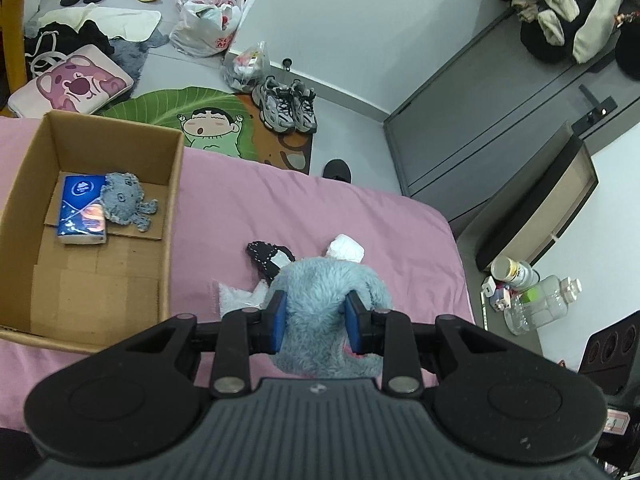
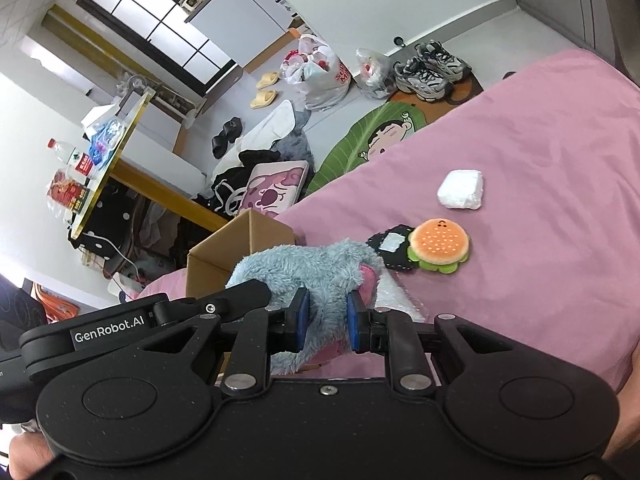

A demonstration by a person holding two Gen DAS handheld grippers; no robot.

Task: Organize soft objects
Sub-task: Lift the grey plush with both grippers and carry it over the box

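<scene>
A fluffy blue plush toy hangs over the pink bed, held from two sides. My left gripper is shut on it, and my right gripper is shut on another part of the same blue plush toy. The cardboard box stands on the bed to the left, holding a blue tissue pack and a small grey-blue plush. On the sheet beyond lie a burger plush, a black-and-white soft item and a white soft bundle.
The pink bed sheet spreads to the right of the box. A crinkled clear plastic bag lies under the plush. On the floor past the bed edge are sneakers, a cartoon rug, bags and slippers. Bottles stand at the right.
</scene>
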